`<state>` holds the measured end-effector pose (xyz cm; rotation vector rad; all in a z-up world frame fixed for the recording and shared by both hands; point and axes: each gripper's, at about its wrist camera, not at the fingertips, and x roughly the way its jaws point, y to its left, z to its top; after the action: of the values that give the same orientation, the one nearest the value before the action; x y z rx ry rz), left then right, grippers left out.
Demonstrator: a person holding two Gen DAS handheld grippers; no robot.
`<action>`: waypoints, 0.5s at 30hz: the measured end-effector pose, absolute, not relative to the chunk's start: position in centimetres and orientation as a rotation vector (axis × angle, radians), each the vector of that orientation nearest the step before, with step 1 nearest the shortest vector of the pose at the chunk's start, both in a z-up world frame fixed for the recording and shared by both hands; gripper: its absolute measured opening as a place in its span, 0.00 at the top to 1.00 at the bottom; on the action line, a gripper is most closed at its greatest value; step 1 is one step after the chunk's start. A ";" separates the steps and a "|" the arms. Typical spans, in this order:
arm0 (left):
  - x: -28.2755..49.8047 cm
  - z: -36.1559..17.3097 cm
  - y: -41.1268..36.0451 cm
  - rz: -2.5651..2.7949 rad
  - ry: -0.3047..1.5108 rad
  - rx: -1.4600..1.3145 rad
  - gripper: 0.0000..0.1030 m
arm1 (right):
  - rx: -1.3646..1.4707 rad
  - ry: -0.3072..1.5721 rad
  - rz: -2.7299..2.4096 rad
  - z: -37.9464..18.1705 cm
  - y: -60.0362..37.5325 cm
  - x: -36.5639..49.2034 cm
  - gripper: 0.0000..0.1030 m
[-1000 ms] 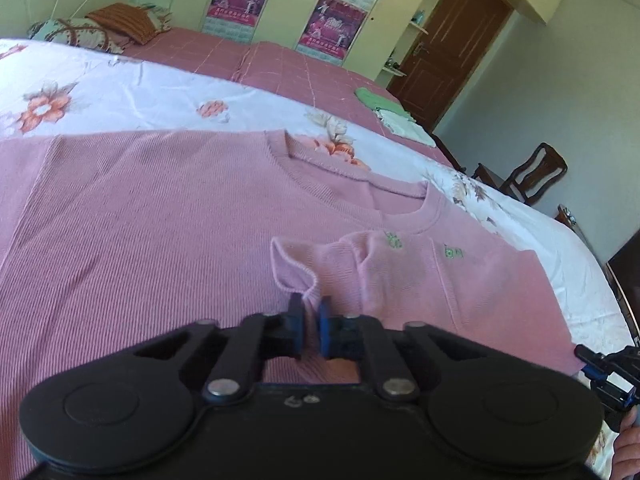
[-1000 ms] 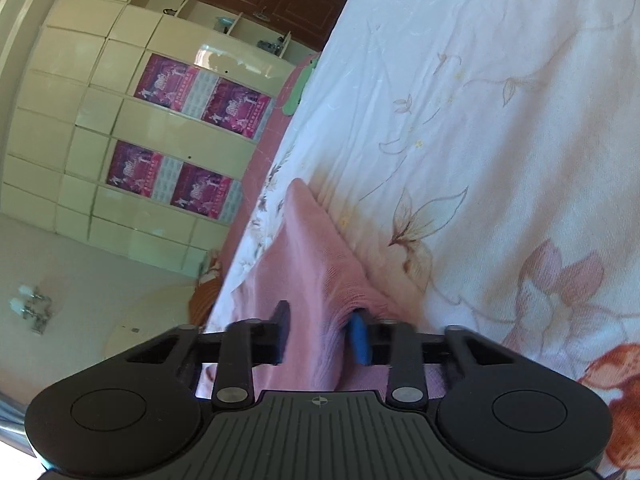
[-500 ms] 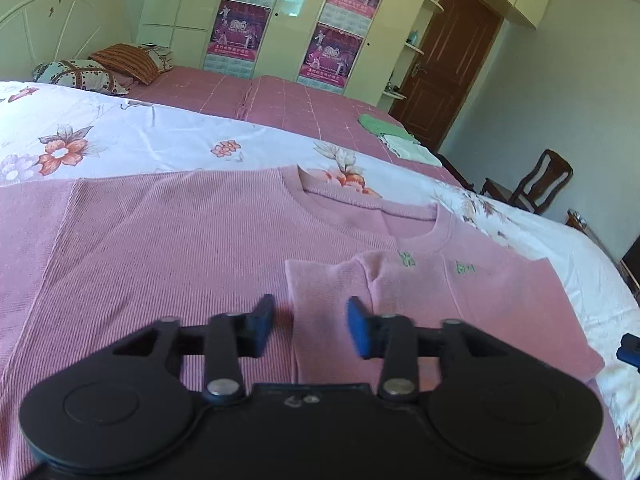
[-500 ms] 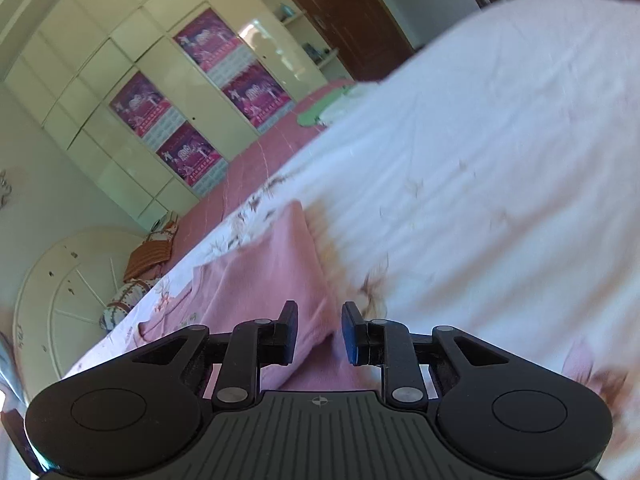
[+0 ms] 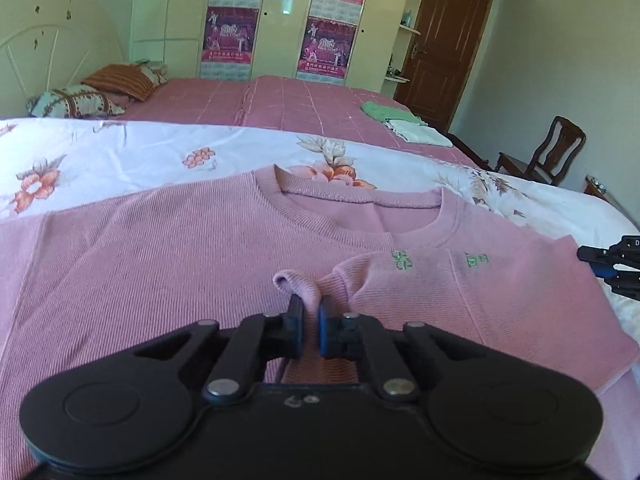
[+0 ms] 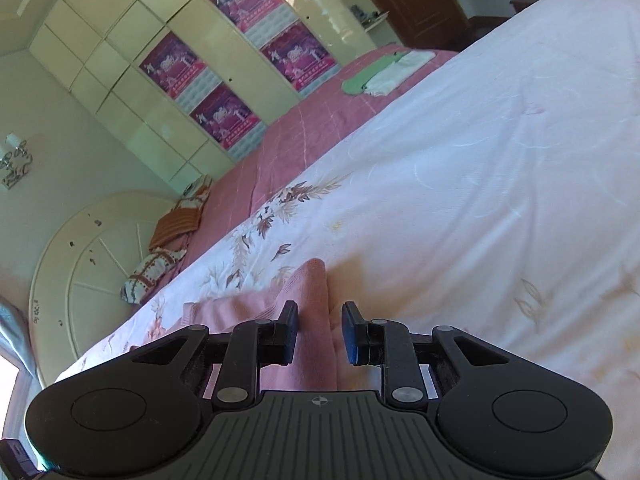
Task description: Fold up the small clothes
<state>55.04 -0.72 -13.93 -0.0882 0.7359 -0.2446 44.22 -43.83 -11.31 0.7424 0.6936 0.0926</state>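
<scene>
Left wrist view shows the left gripper (image 5: 309,326) pinched tight on a fold of the pink sweater (image 5: 160,248), while the right gripper (image 6: 320,332) stands partly open astride its edge.

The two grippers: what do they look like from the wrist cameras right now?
Both are matte black. The left gripper and the right gripper each have two round housings, linkage bars with silver pivot pins, and blue pads on the fingers. The right one's body is ribbed, with a small white compass-like mark; the left's is smooth, with a faint scuff. No cables, sleeves or hands show.
</scene>
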 end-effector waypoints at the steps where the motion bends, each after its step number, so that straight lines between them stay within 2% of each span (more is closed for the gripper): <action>1: 54.7 -13.7 -0.6 -0.239 0.706 -0.095 0.94 | 0.738 0.703 0.111 -11.5 -43.8 44.7 0.77; 2: 54.2 -13.4 -0.4 -0.236 0.668 -0.109 0.94 | 0.720 0.713 0.140 -11.6 -43.8 45.0 0.77; 3: 53.8 -13.1 -0.1 -0.228 0.627 -0.123 0.94 | 0.679 0.714 0.153 -11.6 -43.5 45.1 0.99; 9: 54.3 -14.6 -0.6 -0.165 0.672 -0.078 0.91 | 0.533 0.708 0.117 -12.5 -42.6 44.9 0.98; 12: 53.3 -13.5 0.2 -0.072 0.643 -0.069 0.60 | 0.557 0.708 0.114 -12.4 -42.5 44.8 0.97; 13: 52.6 -12.8 0.7 -0.050 0.608 -0.084 0.54 | 0.542 0.697 0.098 -11.9 -42.6 44.3 0.97; 15: 51.4 -11.4 0.8 -0.082 0.568 -0.117 0.55 | 0.504 0.650 0.101 -10.4 -42.8 43.1 0.97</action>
<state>51.39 0.77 -11.36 -0.1169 0.5684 -0.0818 43.07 -42.78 -10.44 0.5037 0.6504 0.1006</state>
